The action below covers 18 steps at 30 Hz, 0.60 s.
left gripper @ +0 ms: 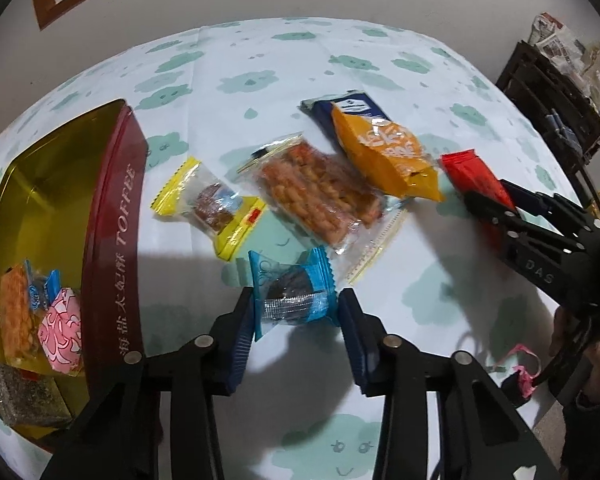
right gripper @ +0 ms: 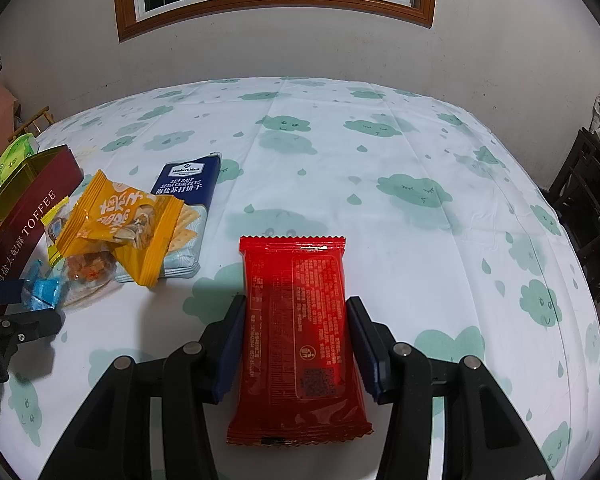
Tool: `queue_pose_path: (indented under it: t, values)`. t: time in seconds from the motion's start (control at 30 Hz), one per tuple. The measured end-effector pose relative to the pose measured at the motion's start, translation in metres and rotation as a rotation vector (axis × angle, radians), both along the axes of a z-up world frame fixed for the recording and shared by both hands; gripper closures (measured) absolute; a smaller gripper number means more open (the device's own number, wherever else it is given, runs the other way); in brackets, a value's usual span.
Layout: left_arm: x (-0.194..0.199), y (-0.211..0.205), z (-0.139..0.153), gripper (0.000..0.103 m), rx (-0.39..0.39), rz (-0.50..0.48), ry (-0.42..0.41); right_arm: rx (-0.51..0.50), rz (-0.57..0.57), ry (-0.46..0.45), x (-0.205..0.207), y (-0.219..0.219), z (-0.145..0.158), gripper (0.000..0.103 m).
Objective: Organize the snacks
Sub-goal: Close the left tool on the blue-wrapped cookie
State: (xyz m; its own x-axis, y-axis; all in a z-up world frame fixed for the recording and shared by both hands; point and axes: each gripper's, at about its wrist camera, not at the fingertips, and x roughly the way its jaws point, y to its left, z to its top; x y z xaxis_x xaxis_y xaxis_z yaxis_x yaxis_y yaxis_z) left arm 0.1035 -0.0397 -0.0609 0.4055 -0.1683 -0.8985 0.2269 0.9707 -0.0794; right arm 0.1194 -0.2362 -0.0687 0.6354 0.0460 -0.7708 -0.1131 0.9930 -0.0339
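Note:
My left gripper is shut on a small blue snack packet on the cloud-print tablecloth; its pads press on the packet's two crimped ends. To its left stands a dark red TOFFEE tin with a gold inside that holds several snacks, among them a pink packet. My right gripper is shut on the sides of a red packet that lies lengthwise between the pads. On the cloth lie a yellow-edged clear packet, a clear packet of orange brittle, an orange packet and a blue cracker pack.
The tin sits at the table's left edge, with a green pack behind it. Dark wooden furniture stands past the right edge. A pink ribbon scrap lies near the hand that holds the right gripper. White wall and window behind.

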Motion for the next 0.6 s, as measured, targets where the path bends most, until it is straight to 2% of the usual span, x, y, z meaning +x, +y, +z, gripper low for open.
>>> queue_pose_path:
  t: [0.27, 0.6]
  values:
    - [-0.004, -0.004, 0.007, 0.074, -0.010, -0.020, -0.028, 0.000, 0.000, 0.000, 0.000, 0.000, 0.000, 0.052]
    - [-0.012, -0.008, 0.016, 0.075, -0.024, -0.042, -0.042, 0.000, 0.000, 0.000, 0.000, 0.000, 0.000, 0.052]
